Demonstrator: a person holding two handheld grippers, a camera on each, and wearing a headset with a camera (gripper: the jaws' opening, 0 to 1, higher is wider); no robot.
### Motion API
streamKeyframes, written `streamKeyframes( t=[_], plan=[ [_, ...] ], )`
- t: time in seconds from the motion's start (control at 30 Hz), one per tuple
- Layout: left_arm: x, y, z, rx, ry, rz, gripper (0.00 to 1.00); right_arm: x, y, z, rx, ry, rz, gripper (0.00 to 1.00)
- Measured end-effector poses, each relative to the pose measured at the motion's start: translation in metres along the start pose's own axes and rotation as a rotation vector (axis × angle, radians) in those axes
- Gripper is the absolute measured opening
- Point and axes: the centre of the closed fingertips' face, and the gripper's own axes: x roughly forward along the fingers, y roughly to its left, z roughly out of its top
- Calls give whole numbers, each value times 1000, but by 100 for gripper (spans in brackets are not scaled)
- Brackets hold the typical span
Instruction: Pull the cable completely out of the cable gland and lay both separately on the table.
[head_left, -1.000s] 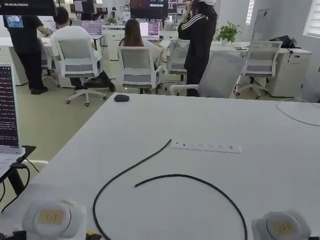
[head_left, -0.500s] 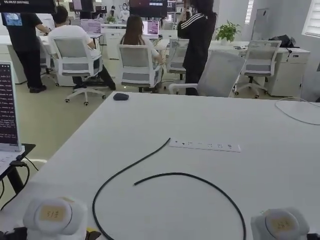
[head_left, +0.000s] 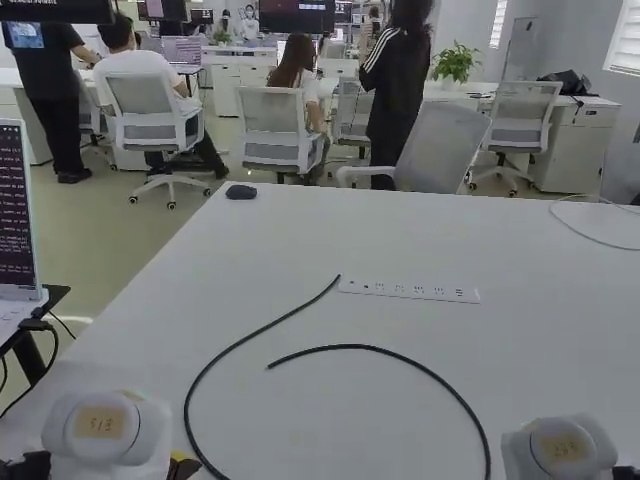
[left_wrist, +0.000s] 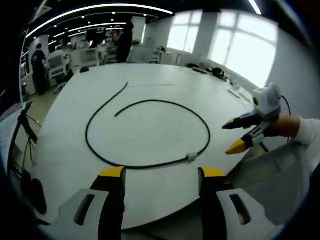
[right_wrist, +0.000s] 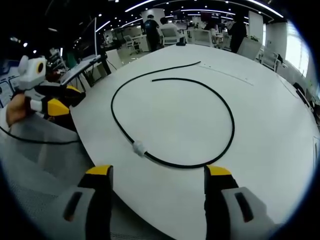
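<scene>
White table (head_left: 520, 250) carries the black cable (head_left: 350, 348) in a wide loop, unmoved since a second ago; left gripper (left_wrist: 162, 175) and right gripper (right_wrist: 159, 172) still hover at the near edge, jaws apart, so the small gland (right_wrist: 139, 148) stays threaded on, unpulled

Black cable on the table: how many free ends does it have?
2. One end lies near the white power strip; the other lies inside the loop of the cable. Neither is hidden.
</scene>
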Motion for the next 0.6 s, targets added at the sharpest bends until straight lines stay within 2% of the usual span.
streamKeyframes(
  t=[0.6],
  plan=[
    [-3, 1, 2, -13, -14, -1, 59, 1, 3, -3, -7, 19, 4, 77]
  ],
)
